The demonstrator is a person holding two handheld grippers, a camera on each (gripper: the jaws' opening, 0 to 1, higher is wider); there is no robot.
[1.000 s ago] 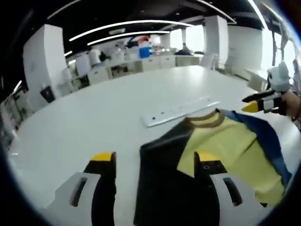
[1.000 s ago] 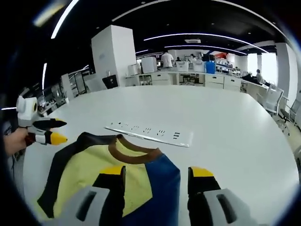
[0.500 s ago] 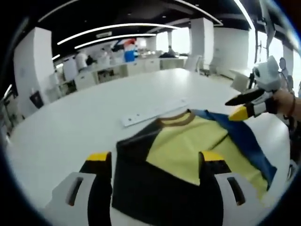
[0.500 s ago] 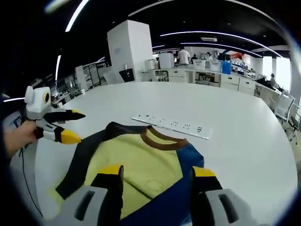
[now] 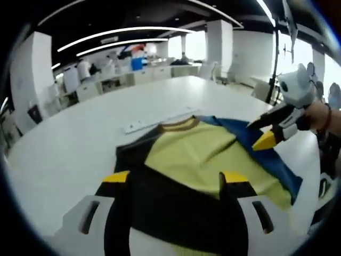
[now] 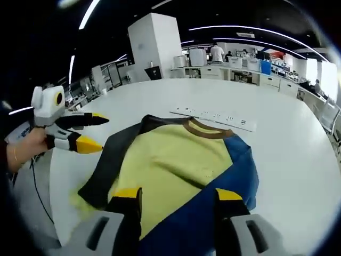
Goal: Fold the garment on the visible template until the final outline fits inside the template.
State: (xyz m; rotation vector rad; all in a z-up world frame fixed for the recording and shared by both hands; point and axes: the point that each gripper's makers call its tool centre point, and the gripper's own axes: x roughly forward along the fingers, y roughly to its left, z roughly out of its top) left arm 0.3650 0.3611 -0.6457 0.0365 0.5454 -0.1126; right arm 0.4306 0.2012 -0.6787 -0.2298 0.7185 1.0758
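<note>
Spread flat on the white tabletop (image 6: pixel 298 154) — one garment (image 6: pixel 176 165), yellow panel up, black sleeve at 9 o'clock and blue side at 3 o'clock in the right gripper view, likely laid open ready for a fold. Poised over its two sides: left tongs (image 6: pixel 91 132) and right tongs (image 5: pixel 262 132), both spread, grasping nothing. One white perforated strip (image 6: pixel 216 115) just beyond the brown collar at 12 o'clock. No template outline discernible.

Shirt (image 6: pixel 176 165) (image 5: pixel 197 160): yellow front, brown collar, one black sleeve, one blue sleeve; lying spread, slightly rumpled, on white table, collar toward far side.
</note>
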